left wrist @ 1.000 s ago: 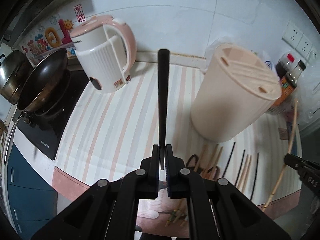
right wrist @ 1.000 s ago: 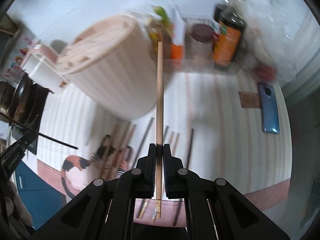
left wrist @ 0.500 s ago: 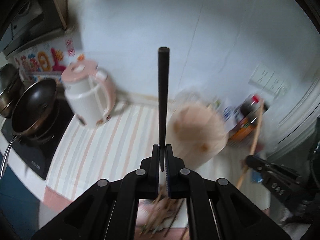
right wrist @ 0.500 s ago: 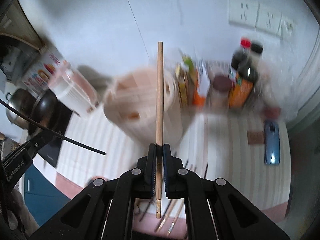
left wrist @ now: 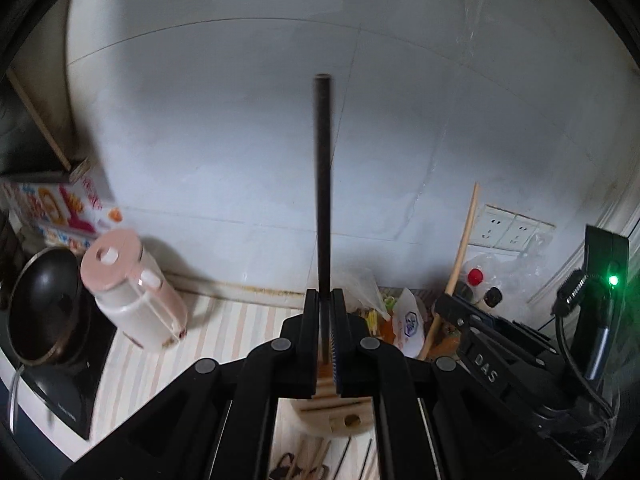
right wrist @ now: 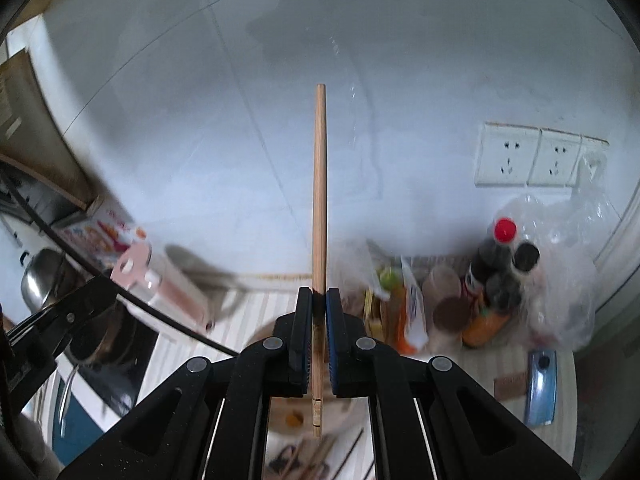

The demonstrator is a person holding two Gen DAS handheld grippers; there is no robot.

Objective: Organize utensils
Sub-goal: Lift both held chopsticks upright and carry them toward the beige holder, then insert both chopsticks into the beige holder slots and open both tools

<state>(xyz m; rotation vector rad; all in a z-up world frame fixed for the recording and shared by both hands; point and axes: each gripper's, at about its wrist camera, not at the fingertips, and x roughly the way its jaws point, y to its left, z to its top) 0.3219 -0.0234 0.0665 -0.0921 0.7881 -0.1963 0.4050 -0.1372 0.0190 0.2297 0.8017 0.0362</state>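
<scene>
The left gripper (left wrist: 325, 300) is clenched on a black chopstick (left wrist: 323, 184), which stands straight up toward twelve o'clock from between the jaws in the left wrist view, its tip against the pale tiled wall (left wrist: 240, 120). The right gripper (right wrist: 319, 300) is clamped on a wooden chopstick (right wrist: 320, 200), which likewise points to twelve o'clock in the right wrist view, with its lower end poking out below the pads.

In the left wrist view the right gripper (left wrist: 444, 304) shows at about three o'clock, the wooden chopstick rising from it at a slight tilt. Directly under the left gripper, toward six o'clock, sits the round beige utensil holder (left wrist: 332, 412), mostly hidden by the gripper. More chopsticks (left wrist: 344, 460) lie on the striped counter (left wrist: 224, 336) at the bottom edge. At nine o'clock stand a pink kettle (left wrist: 132, 292) and, further left, a dark pan (left wrist: 44, 308) on a stove.

In the right wrist view, bottles (right wrist: 500, 268) and packets cluster at three o'clock below wall sockets (right wrist: 536, 156), and a blue phone (right wrist: 540, 388) lies at about four o'clock.
</scene>
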